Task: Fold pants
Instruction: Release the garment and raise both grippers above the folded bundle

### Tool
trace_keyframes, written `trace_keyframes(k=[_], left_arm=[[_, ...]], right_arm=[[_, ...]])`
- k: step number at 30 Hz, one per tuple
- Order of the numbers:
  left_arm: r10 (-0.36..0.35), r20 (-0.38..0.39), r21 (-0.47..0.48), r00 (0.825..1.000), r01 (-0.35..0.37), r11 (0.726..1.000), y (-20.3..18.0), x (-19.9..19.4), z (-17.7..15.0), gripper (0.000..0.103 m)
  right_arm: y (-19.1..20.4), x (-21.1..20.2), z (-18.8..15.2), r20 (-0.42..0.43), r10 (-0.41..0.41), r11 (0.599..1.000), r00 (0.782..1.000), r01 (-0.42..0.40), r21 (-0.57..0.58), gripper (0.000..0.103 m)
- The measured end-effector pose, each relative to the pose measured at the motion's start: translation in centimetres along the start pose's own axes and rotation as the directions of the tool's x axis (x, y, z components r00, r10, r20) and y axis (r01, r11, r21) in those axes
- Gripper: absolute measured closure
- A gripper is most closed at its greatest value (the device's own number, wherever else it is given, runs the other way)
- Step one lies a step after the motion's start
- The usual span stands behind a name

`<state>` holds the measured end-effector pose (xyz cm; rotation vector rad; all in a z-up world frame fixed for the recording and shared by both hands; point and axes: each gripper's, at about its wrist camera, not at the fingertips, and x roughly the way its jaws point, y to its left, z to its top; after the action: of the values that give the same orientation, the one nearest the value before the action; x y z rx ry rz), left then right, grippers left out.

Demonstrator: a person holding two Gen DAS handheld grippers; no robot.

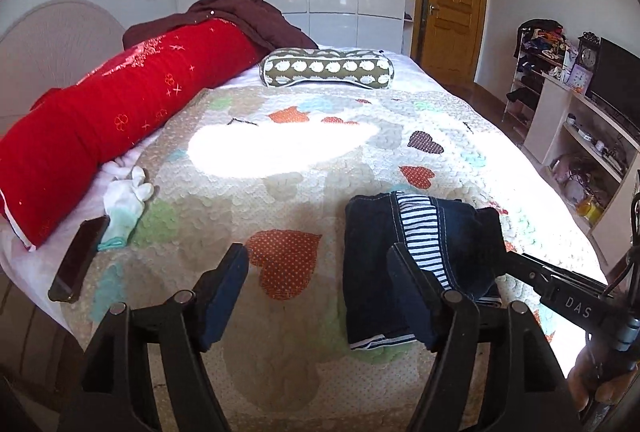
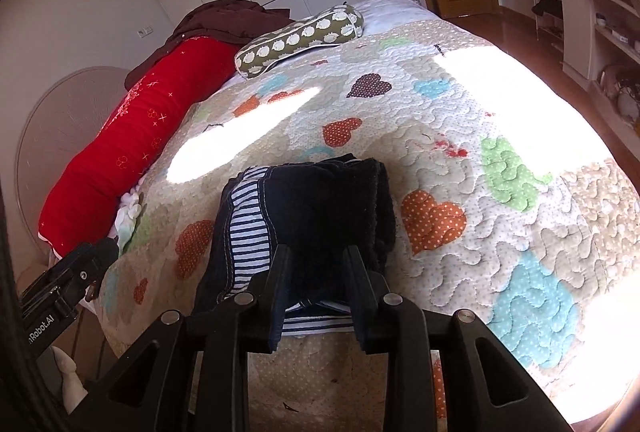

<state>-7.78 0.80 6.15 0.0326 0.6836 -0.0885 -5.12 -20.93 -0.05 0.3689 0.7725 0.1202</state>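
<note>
The dark denim pants [image 1: 424,260] with striped lining lie folded into a compact bundle on the heart-patterned quilt [image 1: 280,168]. They also show in the right wrist view [image 2: 320,216]. My left gripper [image 1: 318,260] is open and empty, hovering above the quilt just left of the pants, its right finger [image 1: 408,296] overlapping their left edge. My right gripper [image 2: 316,264] is narrowly parted with its fingertips [image 2: 362,272] against the near edge of the bundle. I cannot tell whether it pinches the fabric. Its arm [image 1: 560,288] shows at the right of the left wrist view.
A long red bolster [image 1: 116,120], a patterned green pillow [image 1: 326,67] and a maroon garment [image 1: 240,16] lie at the far side. A phone [image 1: 78,260] and pale socks [image 1: 124,204] lie at the left. Shelves [image 1: 592,144] stand to the right.
</note>
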Motion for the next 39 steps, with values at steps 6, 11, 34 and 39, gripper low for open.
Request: trace_keyframes(k=[6,11,34,39], left_arm=[[0.040,0.072,0.043,0.997,-0.043,0.998,-0.7,-2.6,0.2,0.019],[0.049,0.082,0.057,0.995,-0.054,0.997,-0.9,-2.8,0.3,0.019],[0.037,0.042,0.054,0.998,-0.039,0.998,-0.6,-2.0,-0.2,0.019],[0.038,0.034,0.055,0.999,-0.040,0.998,-0.7,-1.8,-0.3,0.019]], right_arm=[[1.4,-1.8,-0.2,0.054,-0.039,0.997,0.998,0.043,-0.059,0.055],[1.7,-1.3,-0.3,0.037,-0.056,0.996,0.998,0.058,-0.070,0.055],[1.6,-0.1,-0.8,0.003,-0.081,0.994,0.997,0.081,-0.069,0.054],[1.5,-0.1,-0.9,-0.002,-0.083,0.994,0.997,0.083,-0.067,0.053]])
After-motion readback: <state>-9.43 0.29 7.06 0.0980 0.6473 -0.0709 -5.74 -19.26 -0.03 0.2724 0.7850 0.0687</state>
